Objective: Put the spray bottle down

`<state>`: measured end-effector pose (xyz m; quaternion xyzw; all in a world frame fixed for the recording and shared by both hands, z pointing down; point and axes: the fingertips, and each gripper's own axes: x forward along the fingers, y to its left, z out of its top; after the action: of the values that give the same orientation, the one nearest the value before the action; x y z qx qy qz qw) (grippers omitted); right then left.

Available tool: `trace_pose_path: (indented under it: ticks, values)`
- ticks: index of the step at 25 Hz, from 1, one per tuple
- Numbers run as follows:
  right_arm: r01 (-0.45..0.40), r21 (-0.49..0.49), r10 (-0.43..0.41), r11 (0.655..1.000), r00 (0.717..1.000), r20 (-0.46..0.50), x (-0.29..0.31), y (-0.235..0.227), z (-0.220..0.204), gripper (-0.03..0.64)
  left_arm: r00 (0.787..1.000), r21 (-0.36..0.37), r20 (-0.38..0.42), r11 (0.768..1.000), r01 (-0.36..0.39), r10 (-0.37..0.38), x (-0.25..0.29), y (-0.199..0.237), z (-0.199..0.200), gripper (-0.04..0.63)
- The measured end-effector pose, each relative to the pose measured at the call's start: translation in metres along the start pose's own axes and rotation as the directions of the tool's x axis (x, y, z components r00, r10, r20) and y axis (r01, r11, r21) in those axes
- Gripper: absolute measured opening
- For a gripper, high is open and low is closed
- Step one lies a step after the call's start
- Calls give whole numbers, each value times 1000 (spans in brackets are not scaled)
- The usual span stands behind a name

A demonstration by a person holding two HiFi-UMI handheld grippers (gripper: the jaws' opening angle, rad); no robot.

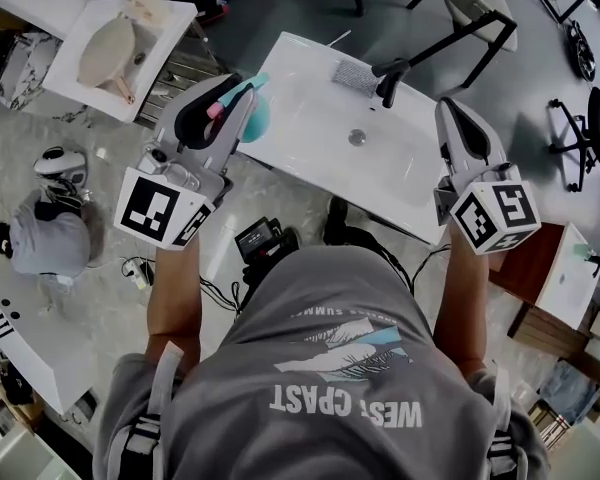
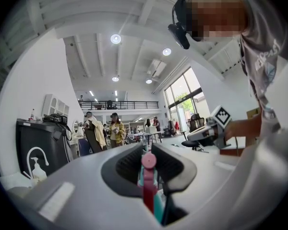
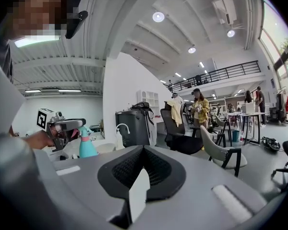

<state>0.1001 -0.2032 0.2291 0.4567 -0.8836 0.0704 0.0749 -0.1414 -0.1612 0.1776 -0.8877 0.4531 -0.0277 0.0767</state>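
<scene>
The spray bottle (image 1: 253, 118) is teal with a pink trigger. My left gripper (image 1: 242, 93) is shut on its head and holds it above the left edge of the white sink basin (image 1: 310, 108). In the left gripper view the bottle's pink trigger (image 2: 149, 183) sits pinched between the jaws of that gripper (image 2: 151, 159). My right gripper (image 1: 452, 108) hovers over the basin's right edge. In the right gripper view a thin white sheet (image 3: 138, 195) stands clamped between the closed jaws of that gripper (image 3: 141, 176). The same view shows the bottle (image 3: 86, 145) off to the left.
A black faucet (image 1: 388, 80) and a grey brush (image 1: 352, 73) stand at the basin's far side, with the drain (image 1: 357, 137) in its middle. A second small sink (image 1: 120, 48) is at the upper left. Office chairs (image 1: 470, 8) stand beyond.
</scene>
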Motion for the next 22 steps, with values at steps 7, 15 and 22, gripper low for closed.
trace_pose_path:
  ticks: [7, 15, 22]
  values:
    - [0, 11, 0, 1000, 1000, -17, 9, -8, -5, 2, 1000, -12, -19, 1000, 1, -1, 13, 7, -11, 57]
    - [10, 26, -9, 1000, 1000, -30, 16, -19, -13, 2, 999, -19, -33, 1000, 9, -9, 30, 15, -22, 57]
    - [18, 45, -16, 999, 999, -48, 22, -28, -21, 2, 999, -31, -50, 999, 14, -15, 46, 23, -34, 57]
